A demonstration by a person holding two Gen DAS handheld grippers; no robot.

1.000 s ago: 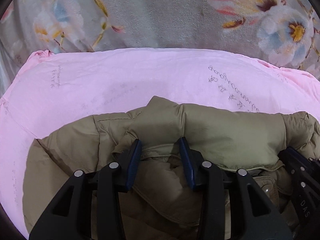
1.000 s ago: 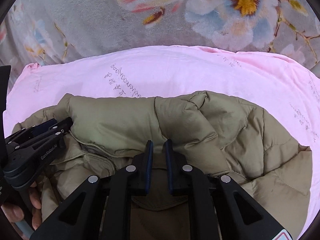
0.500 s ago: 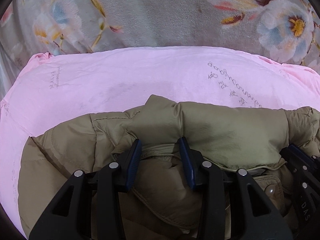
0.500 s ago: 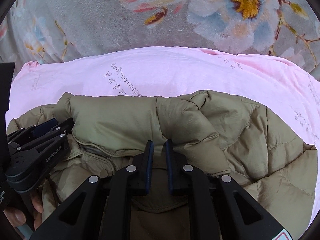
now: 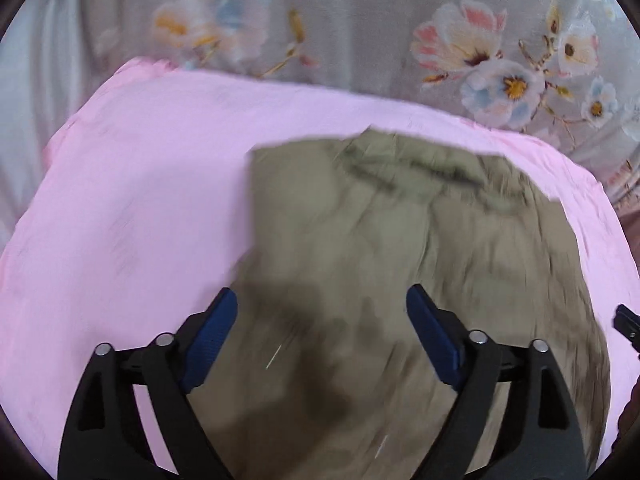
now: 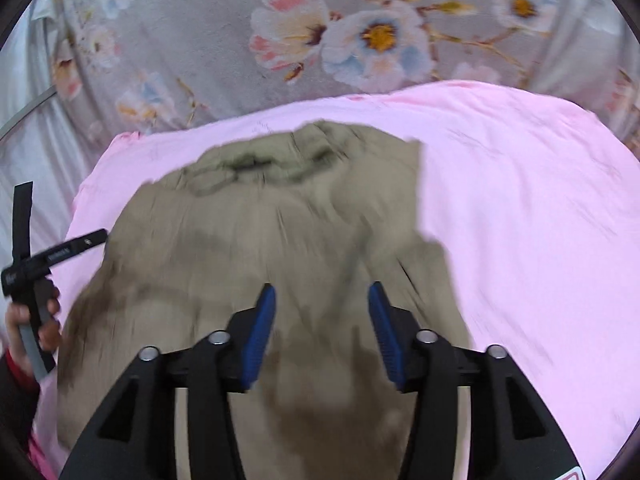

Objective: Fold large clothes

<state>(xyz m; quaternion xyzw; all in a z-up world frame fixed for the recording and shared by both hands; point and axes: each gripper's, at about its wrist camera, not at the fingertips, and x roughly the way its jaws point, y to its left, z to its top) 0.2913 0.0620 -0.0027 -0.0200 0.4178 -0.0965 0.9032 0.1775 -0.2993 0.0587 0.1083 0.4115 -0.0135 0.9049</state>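
An olive-green padded jacket (image 5: 400,248) lies folded in a compact bundle on a pink sheet (image 5: 132,208). It also shows in the right wrist view (image 6: 272,232), blurred by motion. My left gripper (image 5: 322,312) is open and empty, raised above the jacket's near left part. My right gripper (image 6: 322,304) is open and empty, raised above the jacket's near right part. The left gripper's body (image 6: 48,260) and the hand holding it show at the left edge of the right wrist view.
The pink sheet (image 6: 540,220) lies on a grey bedspread with flowers (image 5: 360,20), which also fills the top of the right wrist view (image 6: 200,40). Bare pink sheet shows left of the jacket in the left wrist view and right of it in the right wrist view.
Both grippers have opened, let go of the jacket and pulled back upward. The jacket now lies folded over on the sheet.
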